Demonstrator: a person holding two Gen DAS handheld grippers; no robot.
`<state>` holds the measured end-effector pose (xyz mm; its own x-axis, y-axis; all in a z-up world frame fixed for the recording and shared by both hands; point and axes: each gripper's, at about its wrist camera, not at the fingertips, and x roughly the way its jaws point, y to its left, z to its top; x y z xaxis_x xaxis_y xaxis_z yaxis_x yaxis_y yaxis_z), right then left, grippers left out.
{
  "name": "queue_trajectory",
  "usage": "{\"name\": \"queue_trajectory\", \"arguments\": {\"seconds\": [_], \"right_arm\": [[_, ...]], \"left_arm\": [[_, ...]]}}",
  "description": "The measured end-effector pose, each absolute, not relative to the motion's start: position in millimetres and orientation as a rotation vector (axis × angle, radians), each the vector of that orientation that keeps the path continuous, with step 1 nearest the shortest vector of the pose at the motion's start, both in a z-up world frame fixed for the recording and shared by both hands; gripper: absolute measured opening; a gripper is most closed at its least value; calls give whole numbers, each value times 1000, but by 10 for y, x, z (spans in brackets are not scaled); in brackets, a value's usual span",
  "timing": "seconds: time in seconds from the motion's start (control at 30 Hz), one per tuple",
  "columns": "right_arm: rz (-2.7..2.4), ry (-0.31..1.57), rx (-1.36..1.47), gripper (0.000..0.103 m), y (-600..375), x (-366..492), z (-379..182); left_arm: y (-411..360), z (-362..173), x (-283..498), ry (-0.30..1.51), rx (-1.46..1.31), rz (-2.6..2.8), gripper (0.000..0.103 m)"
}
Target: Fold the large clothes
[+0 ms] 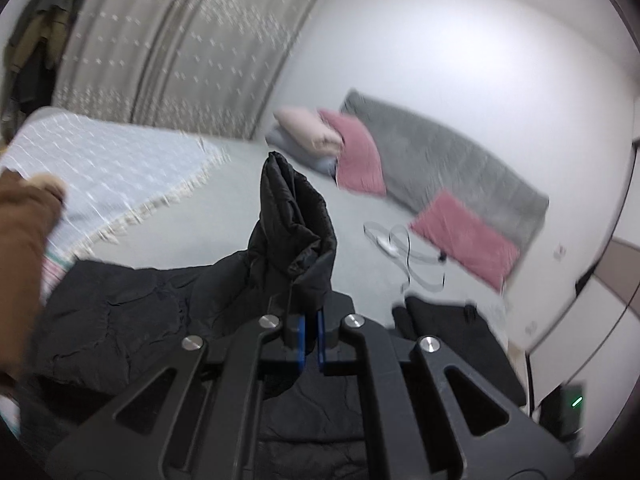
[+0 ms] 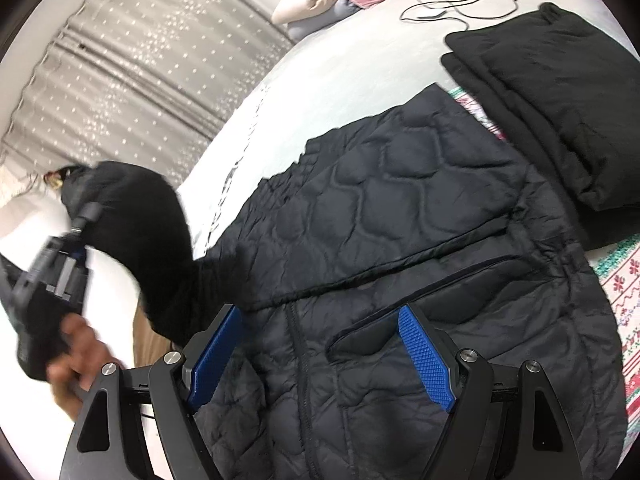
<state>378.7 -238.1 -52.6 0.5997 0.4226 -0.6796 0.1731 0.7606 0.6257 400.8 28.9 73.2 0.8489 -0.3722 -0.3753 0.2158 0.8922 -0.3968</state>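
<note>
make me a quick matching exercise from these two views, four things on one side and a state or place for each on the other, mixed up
Things:
1. left gripper
2. right gripper
3. quilted jacket sleeve
4. folded black garment

States or places:
A. jaws wide apart over the jacket body
B. lying on the bed beside the jacket
C. shut on dark fabric
D. lifted up off the bed

Pairs: 1-C, 2-A, 3-D, 4-B

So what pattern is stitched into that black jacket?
The black jacket has curvy, honeycomb-like quilting; the right wrist view shows it best.
</note>
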Motion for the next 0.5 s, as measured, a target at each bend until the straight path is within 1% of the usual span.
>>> {"name": "queue_trajectory", "arguments": {"seconds": [0.2,0.5], "right_arm": [[142,939,796,82,-2630,3776,-574],[122,947,812,82,-2721,3779,-595]], "left_arm": [[-387,227,4107,572,-242,-322,5],[-693,-357,4179,750,-143,-347,6]]}}
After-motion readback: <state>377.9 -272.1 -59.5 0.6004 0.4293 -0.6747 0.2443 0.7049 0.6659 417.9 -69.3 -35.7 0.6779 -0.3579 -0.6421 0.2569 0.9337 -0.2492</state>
